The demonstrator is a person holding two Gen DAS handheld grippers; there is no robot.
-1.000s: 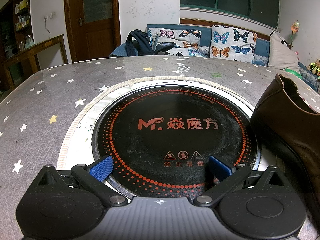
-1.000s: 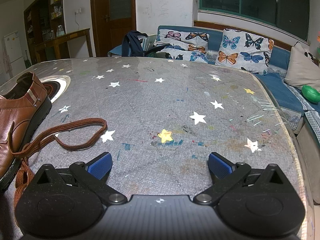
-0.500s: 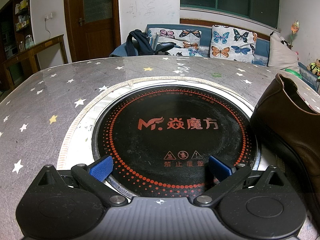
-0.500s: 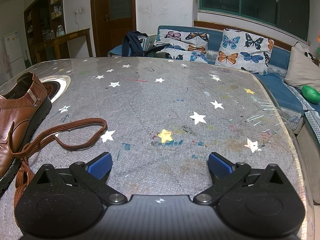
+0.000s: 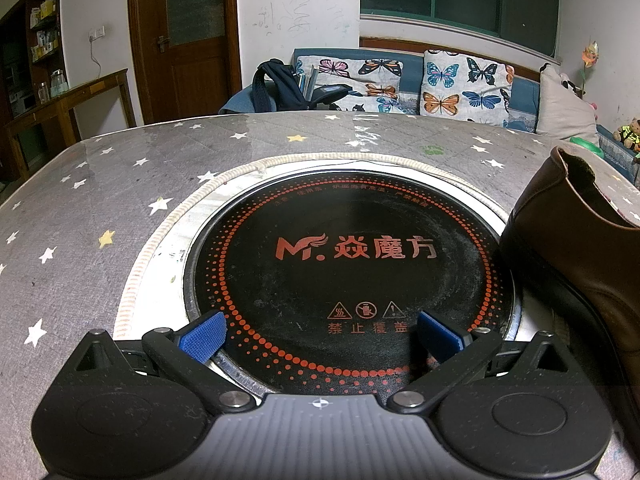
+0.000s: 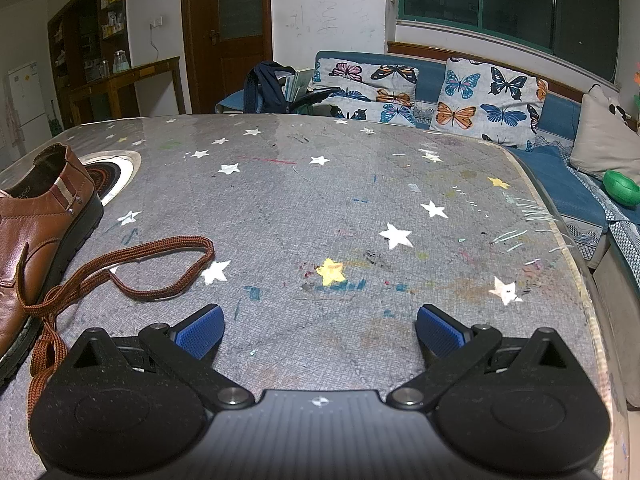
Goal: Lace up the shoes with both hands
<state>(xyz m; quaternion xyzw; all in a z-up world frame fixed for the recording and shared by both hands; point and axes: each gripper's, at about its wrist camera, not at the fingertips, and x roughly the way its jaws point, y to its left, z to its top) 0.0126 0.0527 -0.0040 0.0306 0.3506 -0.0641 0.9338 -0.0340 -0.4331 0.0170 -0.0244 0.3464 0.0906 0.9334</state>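
A brown leather shoe (image 6: 36, 232) lies at the left edge of the right wrist view, heel toward the far side. Its brown lace (image 6: 132, 268) trails loose in loops over the table, to the left of my right gripper (image 6: 320, 330), which is open and holds nothing. In the left wrist view the same shoe's heel (image 5: 576, 232) rises at the right edge. My left gripper (image 5: 320, 338) is open and empty over the near rim of the black cooktop, left of the shoe. The shoe's eyelets are hidden in both views.
A round black induction cooktop (image 5: 348, 264) is set into the grey star-patterned table (image 6: 360, 208). The table's right edge (image 6: 580, 280) drops off toward a blue sofa with butterfly cushions (image 6: 488, 100). A backpack (image 5: 280, 88) sits behind the table.
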